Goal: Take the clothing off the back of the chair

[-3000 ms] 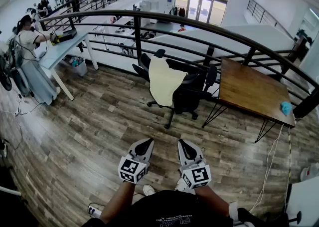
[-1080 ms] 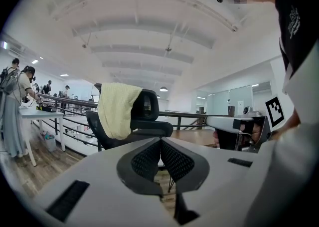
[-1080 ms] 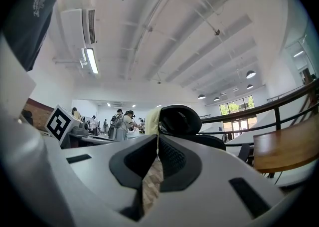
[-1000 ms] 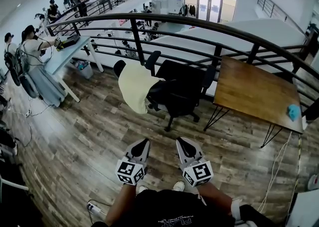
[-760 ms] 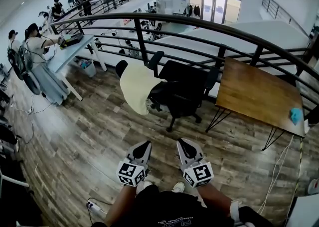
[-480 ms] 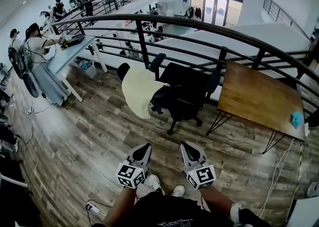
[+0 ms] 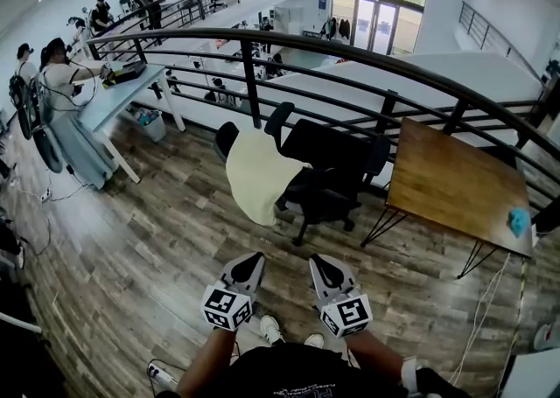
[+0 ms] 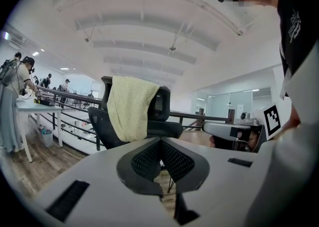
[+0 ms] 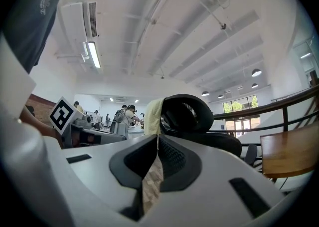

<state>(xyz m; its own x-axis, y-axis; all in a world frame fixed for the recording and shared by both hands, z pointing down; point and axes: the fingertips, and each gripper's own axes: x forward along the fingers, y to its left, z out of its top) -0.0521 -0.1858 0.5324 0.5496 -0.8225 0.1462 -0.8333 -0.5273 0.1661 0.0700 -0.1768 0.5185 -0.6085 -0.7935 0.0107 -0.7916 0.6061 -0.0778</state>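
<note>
Clothing [image 7: 258, 176], a pale yellow garment, hangs draped over the back of a black office chair [image 7: 337, 164] and covers the backrest's left side down past the seat. The chair stands on the wood-plank floor [image 7: 131, 247], close to a curved black railing [image 7: 350, 48], with a wooden table [image 7: 442, 182] just to its right. A small blue thing [image 7: 520, 219] lies at that table's far right edge. Left gripper [image 7: 254, 258] and right gripper [image 7: 317, 259] are held side by side low in the head view, well apart from the chair and pointing toward it. The left fingers [image 8: 147, 160] are pressed together with nothing between them. The right fingers [image 9: 172, 158] meet at their tips and hold nothing.
</note>
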